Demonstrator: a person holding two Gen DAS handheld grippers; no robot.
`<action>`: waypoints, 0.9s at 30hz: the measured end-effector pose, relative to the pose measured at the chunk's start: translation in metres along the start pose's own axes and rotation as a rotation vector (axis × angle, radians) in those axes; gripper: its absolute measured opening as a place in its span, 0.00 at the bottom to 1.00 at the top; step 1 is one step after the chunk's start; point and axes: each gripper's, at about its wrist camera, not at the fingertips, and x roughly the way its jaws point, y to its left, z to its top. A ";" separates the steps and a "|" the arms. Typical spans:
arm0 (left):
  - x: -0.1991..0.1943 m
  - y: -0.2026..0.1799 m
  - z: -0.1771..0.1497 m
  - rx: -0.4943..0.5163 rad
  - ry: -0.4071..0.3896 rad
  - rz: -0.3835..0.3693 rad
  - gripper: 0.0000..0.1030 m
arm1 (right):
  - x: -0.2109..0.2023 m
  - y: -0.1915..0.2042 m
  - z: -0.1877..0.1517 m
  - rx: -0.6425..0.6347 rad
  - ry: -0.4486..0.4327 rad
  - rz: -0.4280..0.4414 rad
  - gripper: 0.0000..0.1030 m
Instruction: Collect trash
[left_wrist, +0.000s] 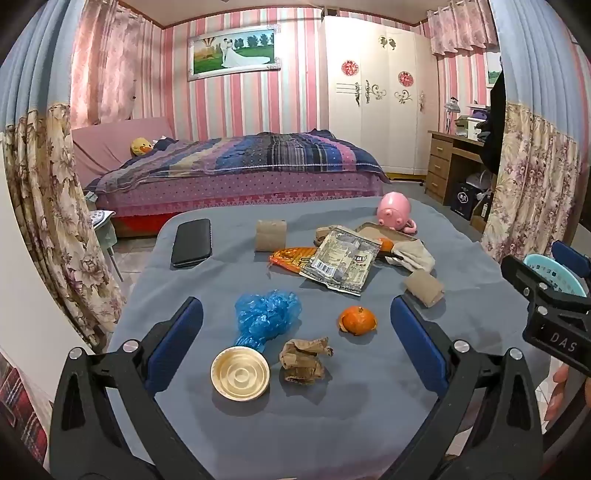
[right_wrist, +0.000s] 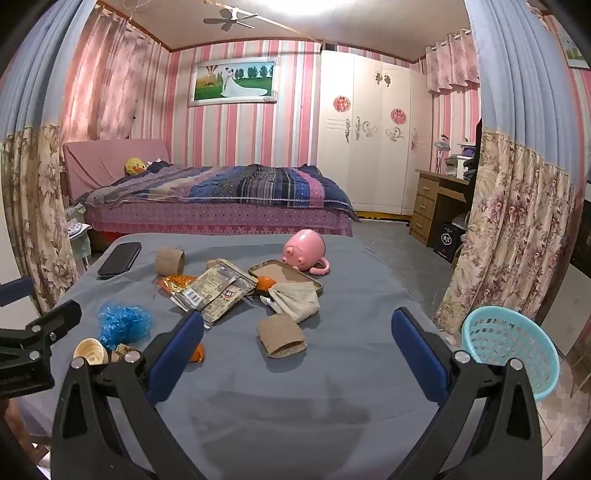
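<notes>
The bench (left_wrist: 369, 424), covered in a grey cloth, carried all the trash, with the bed (left_wrist: 236, 166) behind it. The left tongs (left_wrist: 295, 345) were spread wide and empty above the near part of the bench; the right tongs (right_wrist: 297, 350) were likewise spread wide and held nothing. A light blue basket (right_wrist: 513, 354) stood off the right edge of the bench, just beside it. At the far left corner lay a black phone (left_wrist: 192, 242). Toward the far middle, a grey snack wrapper (left_wrist: 341, 260) overlapped an orange wrapper (left_wrist: 291, 258), near a flat tin tray (right_wrist: 286, 275) and a crumpled cloth (right_wrist: 297, 299) that lay over the tray's near edge. A pink cup (left_wrist: 395, 212) lay tipped on its side against the far side of the tray. A crumpled blue plastic bag (left_wrist: 267, 314) sat between the left tongs' fingers, touching a round cream lid (left_wrist: 240, 373). One cardboard tube (left_wrist: 271, 234) lay beyond the wrappers, another (right_wrist: 282, 336) on the near right. Crumpled brown paper (left_wrist: 304, 360) lay just beside the lid, and orange peel (left_wrist: 356, 319) lay near it.
</notes>
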 end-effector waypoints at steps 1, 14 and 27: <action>0.000 0.000 0.000 -0.002 -0.001 -0.002 0.95 | 0.000 0.000 0.000 -0.001 -0.003 -0.002 0.96; 0.004 0.010 -0.008 -0.013 -0.014 0.010 0.95 | -0.002 -0.001 0.000 0.004 -0.008 0.001 0.96; -0.001 0.005 -0.004 -0.016 -0.020 0.021 0.95 | -0.003 0.000 -0.001 0.004 -0.015 0.003 0.96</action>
